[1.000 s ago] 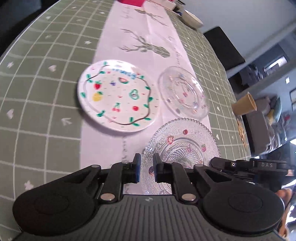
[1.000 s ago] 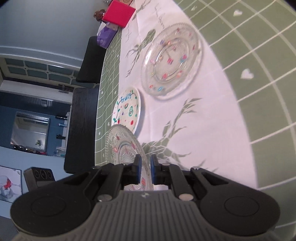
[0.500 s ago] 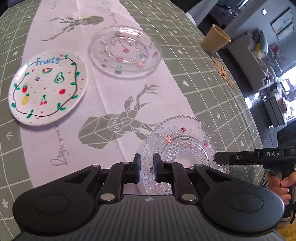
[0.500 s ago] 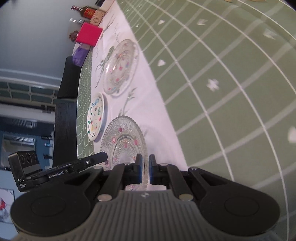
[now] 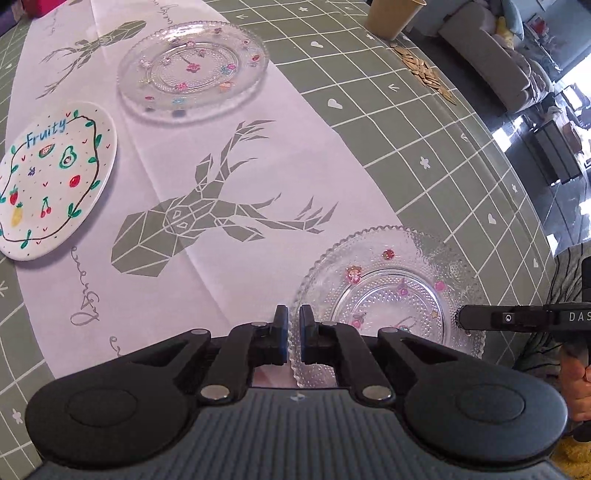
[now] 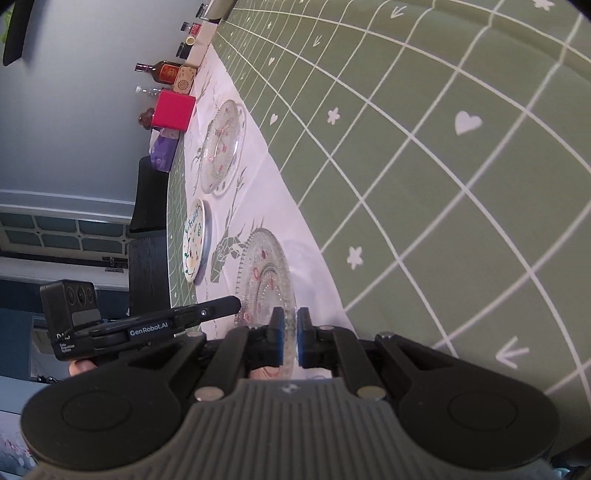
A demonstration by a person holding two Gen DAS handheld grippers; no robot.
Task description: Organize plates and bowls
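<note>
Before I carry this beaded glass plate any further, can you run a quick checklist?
1. Left hand-held gripper shut on the beaded glass plate rim: ok.
2. Right hand-held gripper shut on the opposite rim: ok.
3. Plate clear of the white deer-print runner: cannot tell.
4. Clear glass plate with flower dots unobstructed: ok.
5. White "Fruity" plate out of the way: ok.
6. Paper cup well clear: ok.
</note>
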